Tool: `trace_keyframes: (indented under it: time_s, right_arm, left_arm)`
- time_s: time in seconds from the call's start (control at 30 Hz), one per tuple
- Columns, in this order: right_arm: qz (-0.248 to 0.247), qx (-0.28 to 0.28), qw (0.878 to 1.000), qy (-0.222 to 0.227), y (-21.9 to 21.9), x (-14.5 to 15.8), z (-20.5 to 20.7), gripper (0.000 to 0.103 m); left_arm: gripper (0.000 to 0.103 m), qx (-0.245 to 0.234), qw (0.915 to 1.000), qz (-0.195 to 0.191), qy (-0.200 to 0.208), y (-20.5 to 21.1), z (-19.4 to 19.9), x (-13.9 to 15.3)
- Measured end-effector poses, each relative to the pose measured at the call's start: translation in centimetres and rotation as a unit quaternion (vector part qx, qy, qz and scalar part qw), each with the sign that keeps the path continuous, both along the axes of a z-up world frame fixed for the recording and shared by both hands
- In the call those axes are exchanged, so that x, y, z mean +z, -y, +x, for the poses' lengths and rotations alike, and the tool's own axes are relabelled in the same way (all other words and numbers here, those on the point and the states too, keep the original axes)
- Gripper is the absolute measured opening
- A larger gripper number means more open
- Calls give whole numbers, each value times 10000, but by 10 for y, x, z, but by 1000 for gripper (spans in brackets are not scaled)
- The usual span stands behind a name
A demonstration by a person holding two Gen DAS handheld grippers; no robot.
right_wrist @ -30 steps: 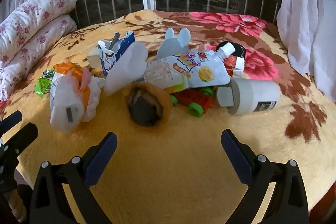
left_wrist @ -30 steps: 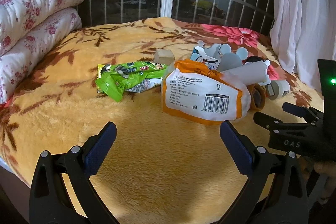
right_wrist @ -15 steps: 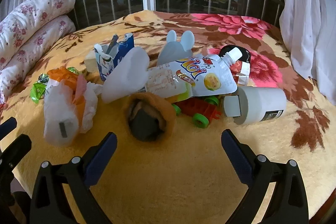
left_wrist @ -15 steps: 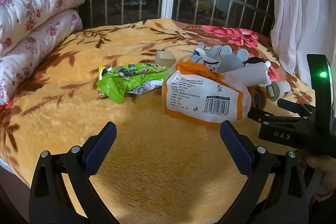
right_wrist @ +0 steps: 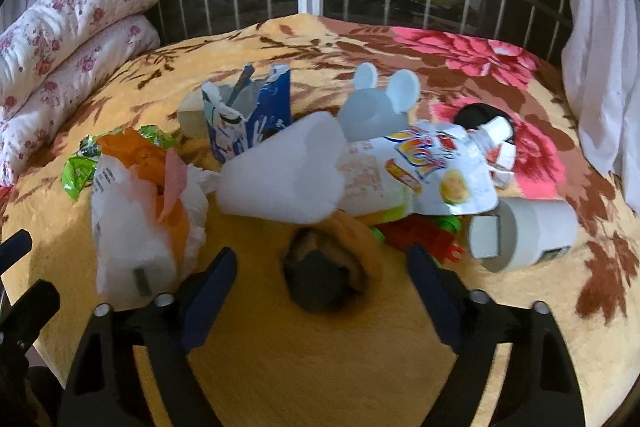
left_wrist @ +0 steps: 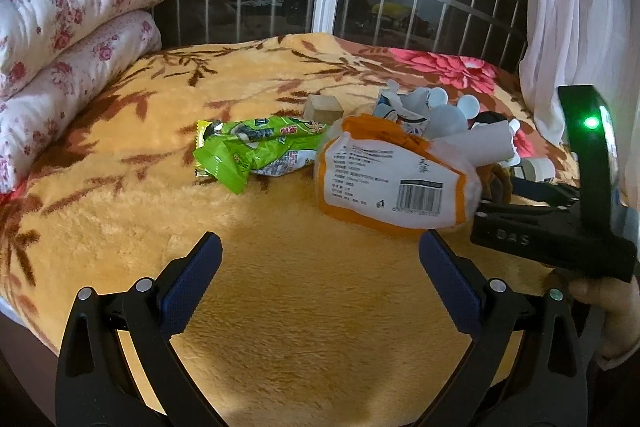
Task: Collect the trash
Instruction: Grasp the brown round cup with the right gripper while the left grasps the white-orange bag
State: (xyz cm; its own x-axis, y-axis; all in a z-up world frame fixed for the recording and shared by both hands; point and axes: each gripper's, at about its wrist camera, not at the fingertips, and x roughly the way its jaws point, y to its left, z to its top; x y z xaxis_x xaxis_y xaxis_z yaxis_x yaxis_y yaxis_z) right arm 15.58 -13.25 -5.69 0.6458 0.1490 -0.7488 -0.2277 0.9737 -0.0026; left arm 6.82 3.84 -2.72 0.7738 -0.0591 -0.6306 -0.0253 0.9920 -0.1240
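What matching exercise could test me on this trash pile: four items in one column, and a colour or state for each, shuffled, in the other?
Items:
1. snack wrapper
2. barcode bag
3. milk carton
4. white cup

Descriptions:
A. lying on its side
B. torn open at the top, blue and white
C. green, crumpled
D. orange and white

Pairs: 1-C, 2-D, 3-B, 4-A
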Motion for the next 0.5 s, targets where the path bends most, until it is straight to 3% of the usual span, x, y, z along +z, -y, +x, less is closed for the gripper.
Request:
trace_keyframes:
  time_s: [0.1, 0.17, 0.27, 0.5]
  right_arm:
    - [10, 17, 9999, -108, -5, -3, 7, 64]
    - [-82, -59, 9999, -127, -7, -7, 11, 45]
    - [61, -82, 9997, -218, -3, -13, 13, 36]
    - [358, -53, 9991, -207, 10, -5, -6, 32]
  left_arm:
    - [96, -2, 10000, -84, -21, -3, 0, 0]
    - [96, 4, 10000, -86, -12, -5, 0, 0]
    - [96, 22, 10000, -32, 25, -5, 0, 0]
    - [96, 73, 10000, -58, 5, -7, 0, -1]
